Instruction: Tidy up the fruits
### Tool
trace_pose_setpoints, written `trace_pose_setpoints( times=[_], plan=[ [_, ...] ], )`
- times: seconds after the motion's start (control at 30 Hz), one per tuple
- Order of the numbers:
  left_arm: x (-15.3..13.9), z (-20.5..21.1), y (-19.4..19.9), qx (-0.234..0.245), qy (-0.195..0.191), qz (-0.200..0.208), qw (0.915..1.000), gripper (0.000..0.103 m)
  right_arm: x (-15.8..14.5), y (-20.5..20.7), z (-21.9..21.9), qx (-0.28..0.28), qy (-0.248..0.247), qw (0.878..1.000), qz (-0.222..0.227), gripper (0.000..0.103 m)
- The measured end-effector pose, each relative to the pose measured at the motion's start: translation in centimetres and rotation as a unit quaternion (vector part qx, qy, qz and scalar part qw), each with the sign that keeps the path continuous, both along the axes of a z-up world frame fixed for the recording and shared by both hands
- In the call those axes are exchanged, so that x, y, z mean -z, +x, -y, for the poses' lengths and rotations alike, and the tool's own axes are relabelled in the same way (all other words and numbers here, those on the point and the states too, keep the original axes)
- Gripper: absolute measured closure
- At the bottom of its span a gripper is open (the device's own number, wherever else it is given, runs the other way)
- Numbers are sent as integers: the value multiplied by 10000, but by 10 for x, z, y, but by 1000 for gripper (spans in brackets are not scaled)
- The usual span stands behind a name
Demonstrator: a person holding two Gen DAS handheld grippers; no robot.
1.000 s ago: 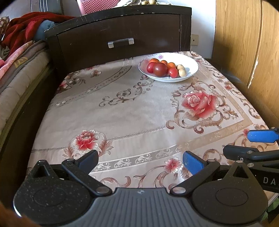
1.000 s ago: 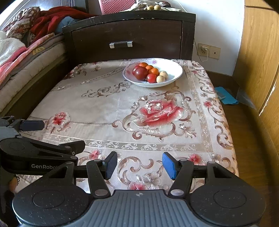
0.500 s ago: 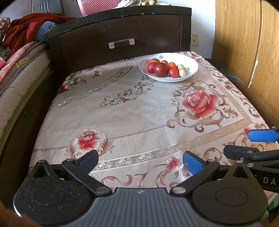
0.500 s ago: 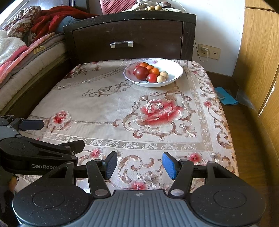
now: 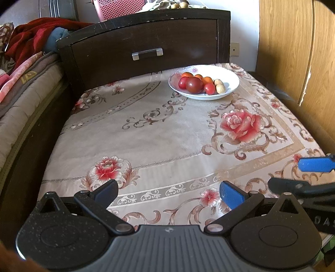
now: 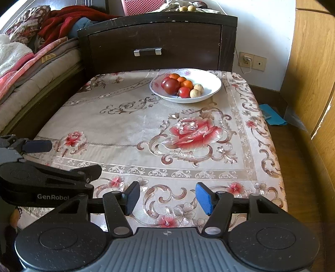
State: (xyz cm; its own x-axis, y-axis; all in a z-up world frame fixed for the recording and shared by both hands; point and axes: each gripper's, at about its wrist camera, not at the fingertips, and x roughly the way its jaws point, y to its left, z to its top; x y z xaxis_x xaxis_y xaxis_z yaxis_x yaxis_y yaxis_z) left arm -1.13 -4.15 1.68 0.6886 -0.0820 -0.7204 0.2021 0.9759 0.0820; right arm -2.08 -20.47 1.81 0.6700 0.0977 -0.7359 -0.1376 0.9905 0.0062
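A white bowl (image 5: pixel 229 80) (image 6: pixel 211 82) stands at the far right of the table with several fruits in it: red tomatoes (image 5: pixel 194 84) (image 6: pixel 171 86), orange ones (image 6: pixel 187 84) and two small beige round fruits (image 5: pixel 220 88) (image 6: pixel 194 93). My left gripper (image 5: pixel 168 193) hovers open over the table's near edge, nothing between its fingers. My right gripper (image 6: pixel 166 197) is open too, low over the near edge and empty. Each gripper shows at the side of the other's view: the right one (image 5: pixel 303 177) and the left one (image 6: pixel 52 163). Both are far from the bowl.
A flowered cloth (image 5: pixel 159 129) covers the table. A dark wooden drawer unit (image 6: pixel 157 45) stands behind it, with small round items (image 6: pixel 187 8) on top. A bed with blankets (image 6: pixel 31 62) is left; wooden wardrobe doors (image 5: pixel 297 48) are right. A blue cloth (image 6: pixel 272 118) lies on the floor.
Both views have shifted very slightly closer to the table and bowl. The grippers stay open and empty; the fruits have not moved.
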Motion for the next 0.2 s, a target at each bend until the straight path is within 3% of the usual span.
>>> trace_pose_setpoints(
  times=[0.2],
  plan=[
    [-2, 0, 1, -23, 15, 40, 10000, 0, -2, 0, 2, 48, 16, 10000, 65, 48]
  ],
)
